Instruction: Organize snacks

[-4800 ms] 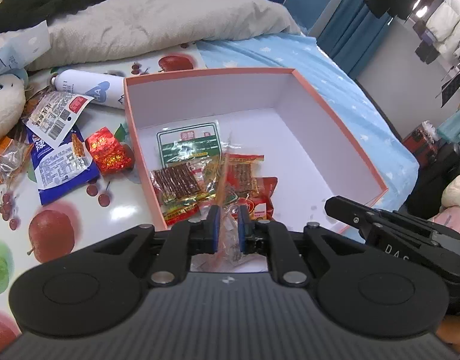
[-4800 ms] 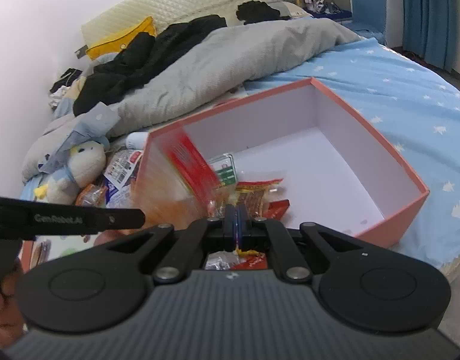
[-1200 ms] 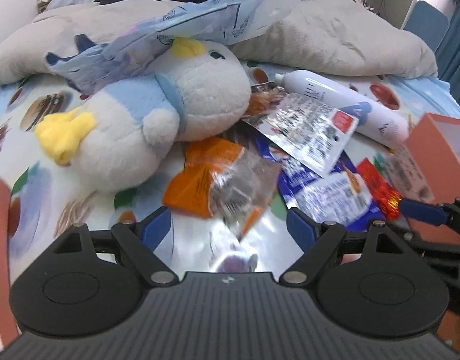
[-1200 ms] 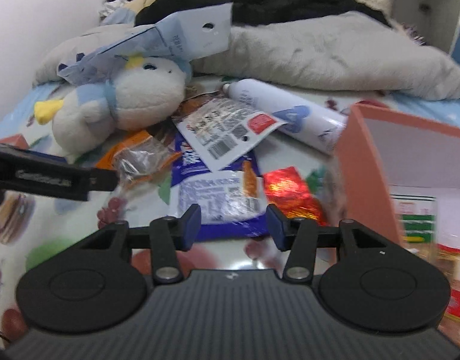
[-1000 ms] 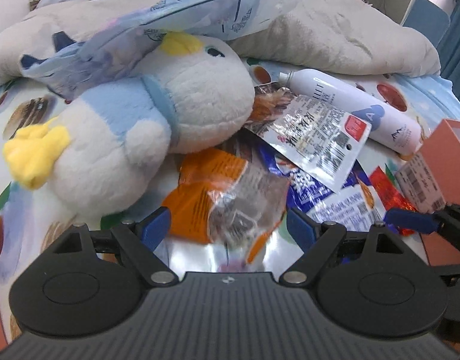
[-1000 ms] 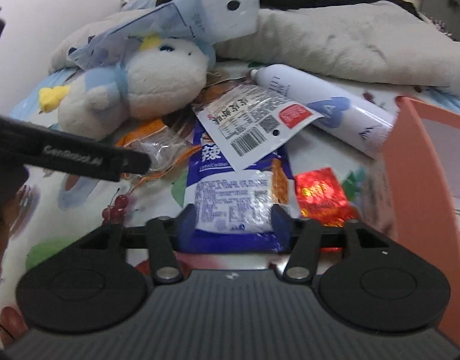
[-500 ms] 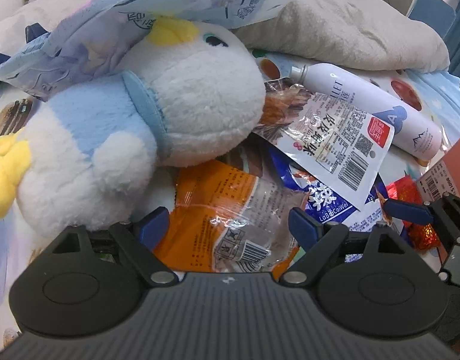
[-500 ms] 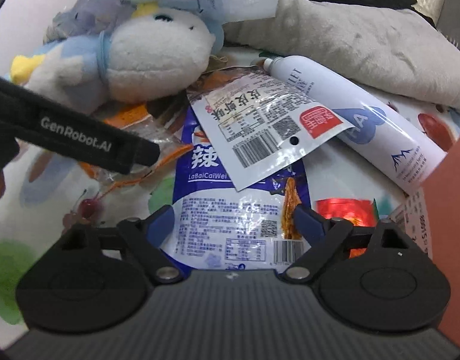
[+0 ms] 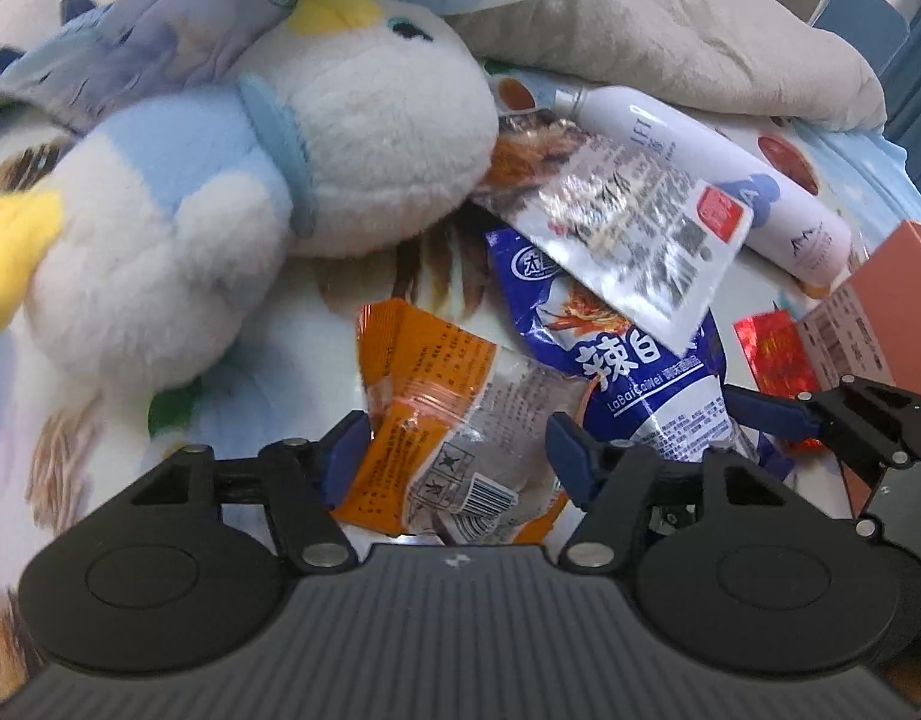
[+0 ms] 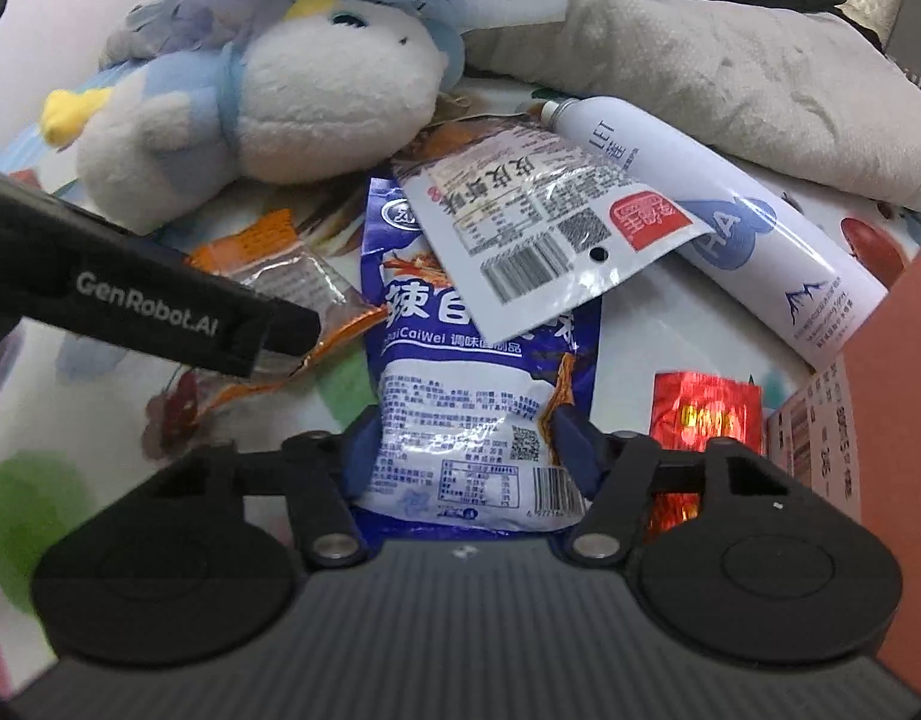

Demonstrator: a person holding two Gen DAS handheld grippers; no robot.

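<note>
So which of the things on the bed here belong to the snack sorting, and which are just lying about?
Part of the job:
- orange snack packet, between the open left gripper's fingers
- blue snack bag, between the open right gripper's fingers
- white barcode packet
- red foil packet
- pink box

Lying about:
- plush duck
- white spray bottle
- grey blanket

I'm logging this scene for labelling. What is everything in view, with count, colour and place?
Orange snack packet: 1, orange and clear, between left jaws.
Blue snack bag: 1, blue and white, between right jaws.
White snack pouch: 1, white with red label, atop blue bag.
Red foil packet: 1, red, beside box.
Spray bottle: 1, white, behind pouch.
Plush toy: 1, white and blue, left.
Box: 1, salmon, right edge.
Blanket: 1, grey, behind.
Left gripper: open.
Right gripper: open.
</note>
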